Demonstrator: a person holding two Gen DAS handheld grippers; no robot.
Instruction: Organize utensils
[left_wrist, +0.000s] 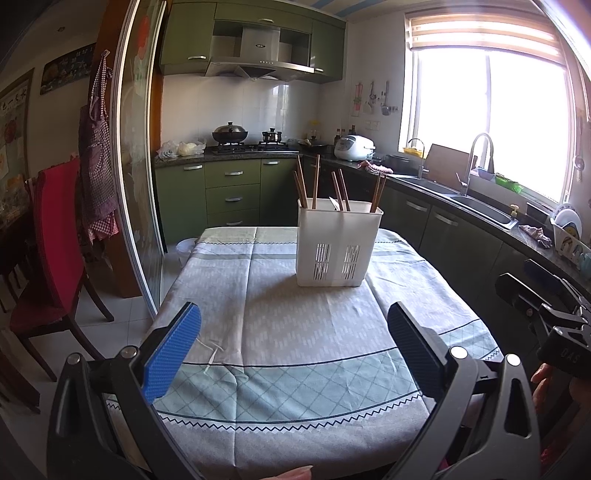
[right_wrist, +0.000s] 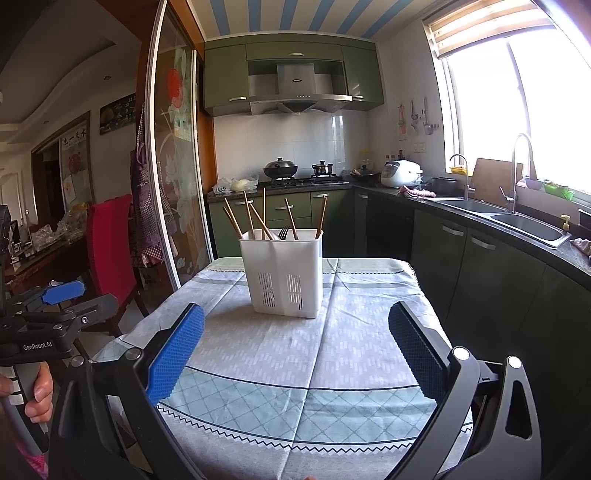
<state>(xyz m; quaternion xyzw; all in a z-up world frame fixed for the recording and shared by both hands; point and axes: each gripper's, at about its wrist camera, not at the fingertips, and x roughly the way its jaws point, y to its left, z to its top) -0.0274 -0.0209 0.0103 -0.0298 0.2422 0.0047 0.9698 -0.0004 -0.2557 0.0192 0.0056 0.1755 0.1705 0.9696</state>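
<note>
Left tool (left_wrist: 293, 345), blue pads spread wide and empty, hovers above the near edge of the cloth-covered worktop (left_wrist: 295, 332). Centre: white slotted utensil holder (left_wrist: 338, 245) stands upright on the worktop, holding wooden chopsticks (left_wrist: 316, 182) and a fork (right_wrist: 283, 232). Right tool (right_wrist: 295, 347), likewise spread and empty.

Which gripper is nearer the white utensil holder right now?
Too close to call. The left gripper and right gripper both hover open at the table's near end, well short of the white utensil holder, neither touching it.
</note>
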